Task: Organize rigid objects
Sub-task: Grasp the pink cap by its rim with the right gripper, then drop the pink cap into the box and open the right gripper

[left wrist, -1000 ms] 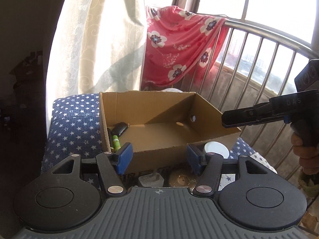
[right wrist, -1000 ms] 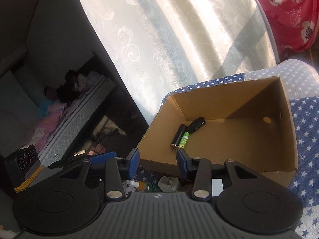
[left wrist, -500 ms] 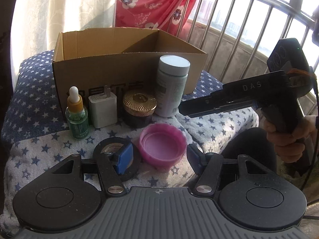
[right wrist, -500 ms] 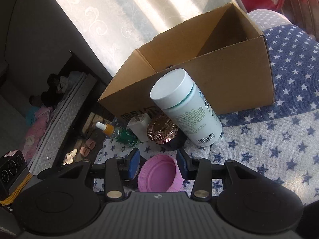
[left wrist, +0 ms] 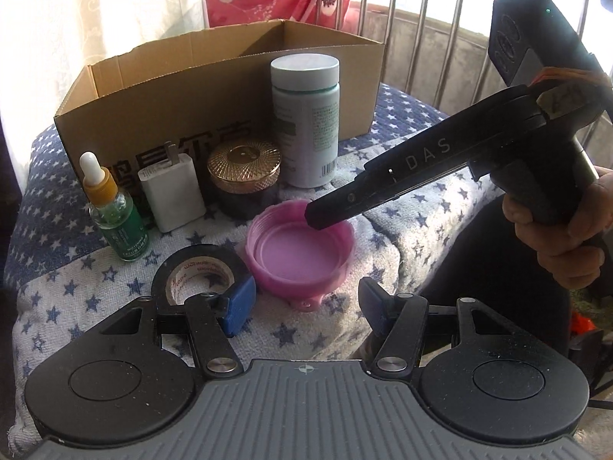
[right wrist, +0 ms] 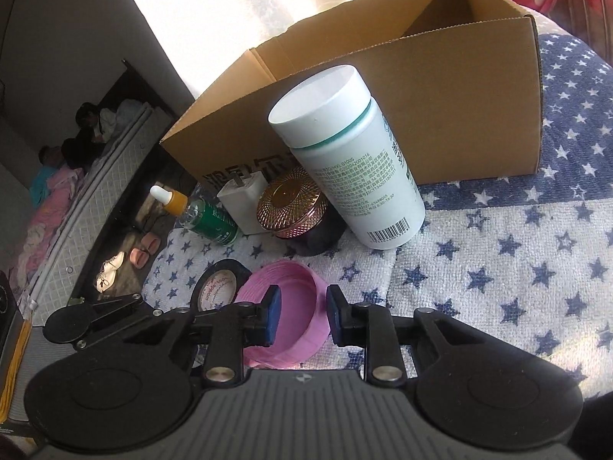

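With right gripper point(right wrist: 302, 316) jaws just closing astride pink cap point(right wrist: 281, 316) wall w/o firm contact seen, left gripper point(left wrist: 304, 308) open nearby, cap could be flipped vs. tape roll point(left wrist: 199, 272).

We see strong daylight flooding in from the window behind the cardboard box point(left wrist: 214, 88), blowing out the curtain point(right wrist: 268, 4). Shadows fall toward us. Fisheye bending curves the edges; focus stays sharp.

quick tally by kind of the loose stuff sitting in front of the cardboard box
bottles: 2 (white pill bottle, green dropper bottle)
lidded jar: 1
pink cap: 1
tape roll: 1
white charger plug: 1
total: 6
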Available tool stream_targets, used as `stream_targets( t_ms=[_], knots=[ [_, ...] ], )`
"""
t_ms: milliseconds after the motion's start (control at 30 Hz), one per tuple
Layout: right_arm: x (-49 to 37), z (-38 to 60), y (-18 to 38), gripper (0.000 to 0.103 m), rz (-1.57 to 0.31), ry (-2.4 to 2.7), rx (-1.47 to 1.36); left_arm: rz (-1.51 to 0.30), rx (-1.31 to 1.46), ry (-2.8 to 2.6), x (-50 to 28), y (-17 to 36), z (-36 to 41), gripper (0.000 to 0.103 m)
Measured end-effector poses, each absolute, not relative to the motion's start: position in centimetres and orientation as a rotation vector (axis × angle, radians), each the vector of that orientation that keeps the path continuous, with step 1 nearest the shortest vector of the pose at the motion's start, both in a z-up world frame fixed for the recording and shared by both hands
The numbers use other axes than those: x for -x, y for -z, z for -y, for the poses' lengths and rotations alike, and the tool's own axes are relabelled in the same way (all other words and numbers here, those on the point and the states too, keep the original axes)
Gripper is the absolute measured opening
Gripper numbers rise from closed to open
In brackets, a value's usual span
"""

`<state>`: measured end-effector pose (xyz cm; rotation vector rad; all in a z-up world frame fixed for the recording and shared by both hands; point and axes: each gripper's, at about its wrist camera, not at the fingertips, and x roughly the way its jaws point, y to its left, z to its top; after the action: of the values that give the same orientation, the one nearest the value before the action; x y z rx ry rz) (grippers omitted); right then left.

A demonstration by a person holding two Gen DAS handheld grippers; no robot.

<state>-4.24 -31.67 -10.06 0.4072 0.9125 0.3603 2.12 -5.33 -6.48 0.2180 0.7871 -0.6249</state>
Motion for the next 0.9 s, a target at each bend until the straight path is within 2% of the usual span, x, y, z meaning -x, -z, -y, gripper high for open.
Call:
stream_targets(
  t_ms=[267, 500, 733, 900],
  knots=[
    [4.5, 31.4, 10.5, 0.011, -0.914, -0.340, -0.361, -0.785, -0.248, 0.581, -2.3, 6.6, 6.4, 0.058],
    [5.9, 30.6, 8.8, 0.010, -0.886, -0.313, -0.338, -0.734, -0.216, 0.564, -1.6, 5.6, 5.7, 0.056],
    [5.7, 27.8, 1.6, 0.011, -0.739, -0.358, -0.236, -0.529, -0.204, 0.518, 0.5, 0.2, 2.8, 0.056],
    [2.2, 25.9, -3.5, 0.011, -0.674, -0.409, -0.150, -0.415, -0.193, 0.464, -1.7, -4.2, 1.9, 0.056]
  ],
)
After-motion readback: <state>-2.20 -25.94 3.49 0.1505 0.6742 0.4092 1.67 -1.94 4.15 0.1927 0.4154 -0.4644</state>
